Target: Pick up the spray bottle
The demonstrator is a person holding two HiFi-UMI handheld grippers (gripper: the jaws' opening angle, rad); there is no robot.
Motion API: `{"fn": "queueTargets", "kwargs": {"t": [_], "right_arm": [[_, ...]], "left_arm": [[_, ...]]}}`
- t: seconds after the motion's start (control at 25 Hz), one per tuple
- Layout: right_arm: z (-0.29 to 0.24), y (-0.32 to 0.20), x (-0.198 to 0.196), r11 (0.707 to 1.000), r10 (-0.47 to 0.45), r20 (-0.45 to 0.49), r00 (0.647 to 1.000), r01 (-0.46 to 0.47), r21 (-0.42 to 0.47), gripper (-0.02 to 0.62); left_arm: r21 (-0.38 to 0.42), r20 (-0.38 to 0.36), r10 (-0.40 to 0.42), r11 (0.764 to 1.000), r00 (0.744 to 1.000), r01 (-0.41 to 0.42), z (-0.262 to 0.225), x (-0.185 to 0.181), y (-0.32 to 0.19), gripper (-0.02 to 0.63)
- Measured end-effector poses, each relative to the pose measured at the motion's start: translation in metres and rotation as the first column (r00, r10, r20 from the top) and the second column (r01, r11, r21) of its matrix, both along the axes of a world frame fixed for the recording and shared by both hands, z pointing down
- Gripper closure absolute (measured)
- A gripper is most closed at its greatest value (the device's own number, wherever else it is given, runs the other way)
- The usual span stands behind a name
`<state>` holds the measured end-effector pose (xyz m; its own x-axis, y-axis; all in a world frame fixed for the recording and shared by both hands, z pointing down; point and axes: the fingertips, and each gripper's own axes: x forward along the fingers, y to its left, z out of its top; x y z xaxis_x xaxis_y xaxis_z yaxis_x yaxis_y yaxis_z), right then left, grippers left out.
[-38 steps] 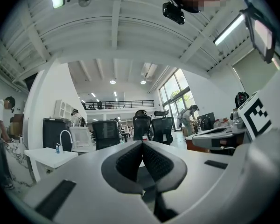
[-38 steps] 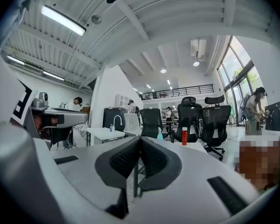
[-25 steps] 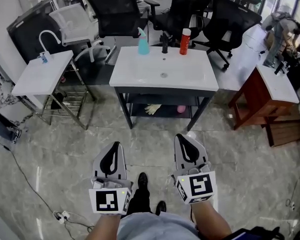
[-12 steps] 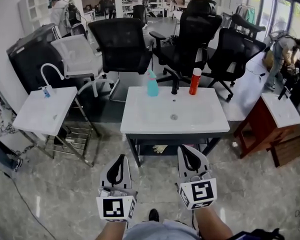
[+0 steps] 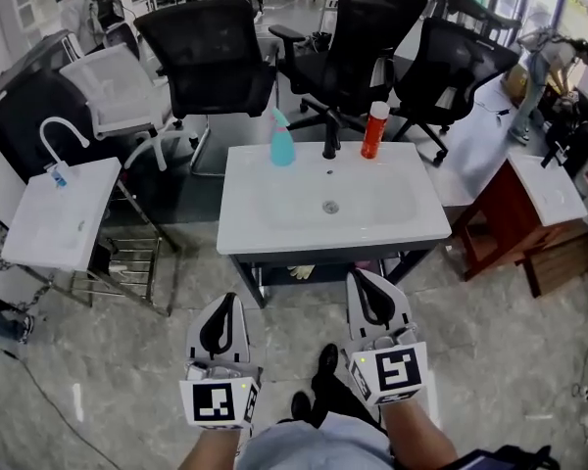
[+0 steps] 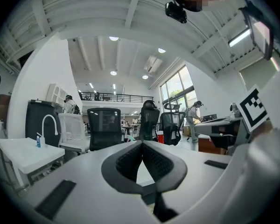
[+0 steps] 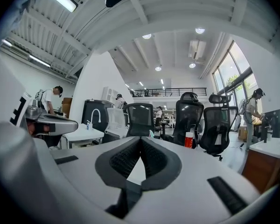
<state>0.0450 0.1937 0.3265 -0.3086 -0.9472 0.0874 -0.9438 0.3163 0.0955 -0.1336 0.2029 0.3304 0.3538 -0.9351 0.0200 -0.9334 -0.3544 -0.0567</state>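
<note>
The teal spray bottle [image 5: 280, 141] stands upright at the back edge of the white washbasin top [image 5: 274, 225], left of a black tap [image 5: 330, 138] and a red bottle [image 5: 373, 129]. Both grippers are held level over the floor, short of the basin's front edge. My left gripper [image 5: 226, 301] is shut and empty; so is my right gripper [image 5: 366, 278]. In the right gripper view the spray bottle [image 7: 150, 134] peeks out just above the closed jaws of the right gripper [image 7: 141, 139], with the red bottle [image 7: 189, 140] to its right. The left gripper [image 6: 142, 143] looks at the same stand.
Black office chairs [image 5: 211, 59] crowd behind the basin. A smaller white sink stand [image 5: 54, 225] with a curved tap is at the left, a brown wooden cabinet [image 5: 500, 233] at the right. A shelf under the basin holds gloves [image 5: 300, 271]. A person's feet [image 5: 323, 365] are between the grippers.
The person has walked toward the washbasin; both grippers moved forward with it, and the basin's front edge now lies much closer to the jaw tips. Both jaws stayed shut.
</note>
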Motion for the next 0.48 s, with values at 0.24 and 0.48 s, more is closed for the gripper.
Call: {"fn": "queueTargets", "kwargs": {"t": [0.24,0.48], "right_arm": [[0.010,-0.052,0.011,1.000,0.006,0.007,1.000,-0.006,-0.014,0.580],[0.016,-0.127,0.023,1.000,-0.020,0.008,1.000,0.020,-0.024,0.580]], "left_arm": [[-0.020,0.021,0.011,1.000,1.000,-0.010,0.010,0.014,-0.053,0.588],[-0.032,0.038,-0.017,0.999,0.999,0.019,0.012,0.025,-0.123,0.588]]}}
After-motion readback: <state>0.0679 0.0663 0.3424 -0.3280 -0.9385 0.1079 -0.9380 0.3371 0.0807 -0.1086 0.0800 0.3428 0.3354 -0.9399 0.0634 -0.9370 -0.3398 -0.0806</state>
